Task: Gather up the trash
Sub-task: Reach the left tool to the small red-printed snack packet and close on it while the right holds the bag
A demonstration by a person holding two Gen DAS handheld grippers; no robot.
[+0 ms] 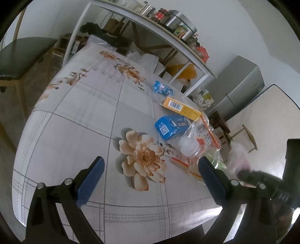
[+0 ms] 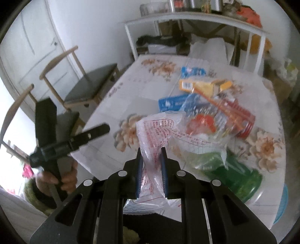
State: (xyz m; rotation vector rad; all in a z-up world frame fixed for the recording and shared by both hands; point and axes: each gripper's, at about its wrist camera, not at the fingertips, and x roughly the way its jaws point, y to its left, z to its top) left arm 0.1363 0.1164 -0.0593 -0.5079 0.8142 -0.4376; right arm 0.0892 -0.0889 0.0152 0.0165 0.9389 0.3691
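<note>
Bag contents (image 2: 204,120) motion-blurred, shelf jars (image 1: 161,14) too small to read, chair (image 1: 22,54) edge-cropped

Floral-clothed table (image 1: 78,120) carries, along its right edge: blue wrapper (image 1: 162,89), yellow box (image 1: 181,107), blue box (image 1: 171,127), plastic bag (image 1: 201,144).

table (image 1: 75,122) — floral-print cloth | wooden chair (image 2: 90,90), dark seat — beside table's edge | white shelf rack (image 1: 150,30) behind table, cans and jars on top | grey fridge (image 1: 238,88) | white door (image 2: 33,47)
</note>
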